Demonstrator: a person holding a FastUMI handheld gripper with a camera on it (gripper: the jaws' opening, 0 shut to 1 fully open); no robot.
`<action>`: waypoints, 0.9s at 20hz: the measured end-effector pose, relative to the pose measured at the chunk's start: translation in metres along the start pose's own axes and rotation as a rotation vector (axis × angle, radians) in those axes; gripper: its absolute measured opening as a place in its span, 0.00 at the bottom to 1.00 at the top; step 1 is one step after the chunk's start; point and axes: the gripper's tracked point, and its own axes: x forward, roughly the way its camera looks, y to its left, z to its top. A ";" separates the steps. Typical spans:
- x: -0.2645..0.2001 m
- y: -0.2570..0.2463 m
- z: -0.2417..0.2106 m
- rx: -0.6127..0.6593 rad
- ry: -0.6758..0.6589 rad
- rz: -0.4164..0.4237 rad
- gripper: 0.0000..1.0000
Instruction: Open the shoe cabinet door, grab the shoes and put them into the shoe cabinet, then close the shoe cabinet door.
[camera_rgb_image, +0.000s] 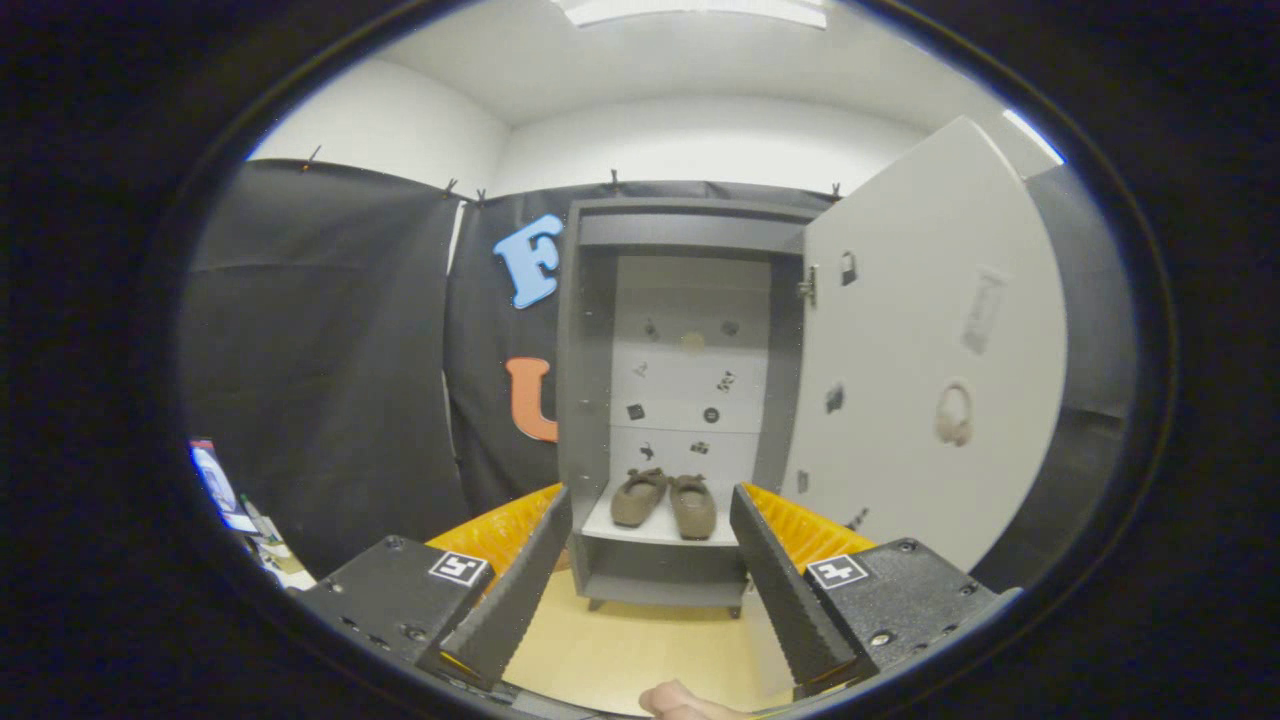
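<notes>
The gripper (650, 520) is spread wide with nothing between its fingers, pointing at the shoe cabinet (590, 400) a little way ahead. The cabinet door (920, 350) stands swung open to the right. A pair of brown shoes (665, 500) sits side by side on the lower shelf (650, 528), beyond the fingertips. A fingertip of the person's hand (680, 700) shows below the fingers, over the pale wooden floor (630, 650).

My fingers (650, 560) stand apart with nothing between them, and bare floor (640, 650) lies ahead up to the shoe cabinet (590, 400). Its door (920, 380) hangs open on my right; the shoes (665, 498) crowd the low shelf (655, 530), above them open room.
</notes>
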 end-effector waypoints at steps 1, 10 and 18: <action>-0.016 -0.014 0.004 0.000 -0.009 -0.015 1.00; -0.139 -0.185 0.011 0.119 -0.131 -0.129 1.00; -0.119 -0.339 -0.013 0.033 -0.122 -0.214 0.99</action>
